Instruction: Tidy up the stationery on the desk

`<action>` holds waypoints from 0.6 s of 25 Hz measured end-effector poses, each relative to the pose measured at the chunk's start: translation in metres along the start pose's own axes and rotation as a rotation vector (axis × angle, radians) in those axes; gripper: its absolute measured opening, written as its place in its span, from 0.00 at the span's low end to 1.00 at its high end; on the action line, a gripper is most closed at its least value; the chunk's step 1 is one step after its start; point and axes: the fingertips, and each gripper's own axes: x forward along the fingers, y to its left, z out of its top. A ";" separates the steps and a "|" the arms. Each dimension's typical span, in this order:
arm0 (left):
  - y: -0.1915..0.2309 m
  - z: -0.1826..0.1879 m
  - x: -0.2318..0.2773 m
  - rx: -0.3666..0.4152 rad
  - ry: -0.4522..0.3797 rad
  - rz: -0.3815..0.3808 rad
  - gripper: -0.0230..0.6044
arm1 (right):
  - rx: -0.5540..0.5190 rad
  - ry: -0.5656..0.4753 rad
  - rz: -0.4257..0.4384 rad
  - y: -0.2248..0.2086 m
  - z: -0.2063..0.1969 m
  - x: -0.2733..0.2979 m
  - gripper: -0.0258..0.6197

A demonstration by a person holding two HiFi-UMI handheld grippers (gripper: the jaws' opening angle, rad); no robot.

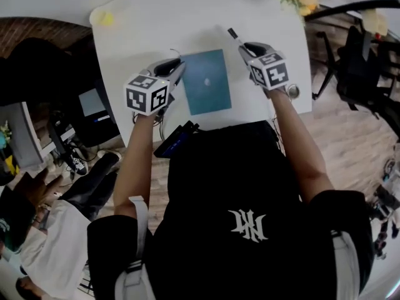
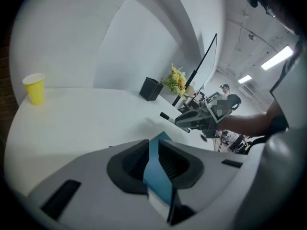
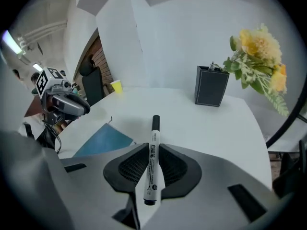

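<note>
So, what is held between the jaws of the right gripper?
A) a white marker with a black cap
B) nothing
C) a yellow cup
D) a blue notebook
A: the right gripper view shows the white marker clamped in the right gripper, with its black cap pointing out over the desk.

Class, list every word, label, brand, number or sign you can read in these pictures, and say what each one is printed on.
No text can be quoted with confidence.
Marker: dark print runs along the white barrel, too blurred to read.
Black shirt: a white interlocked-letter emblem, letters unclear.
Left cube and right cube: black-and-white square patterns, no words.
</note>
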 end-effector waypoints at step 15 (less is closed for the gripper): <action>-0.011 -0.041 -0.022 0.076 -0.069 -0.094 0.04 | 0.231 0.025 0.017 0.067 -0.084 -0.022 0.18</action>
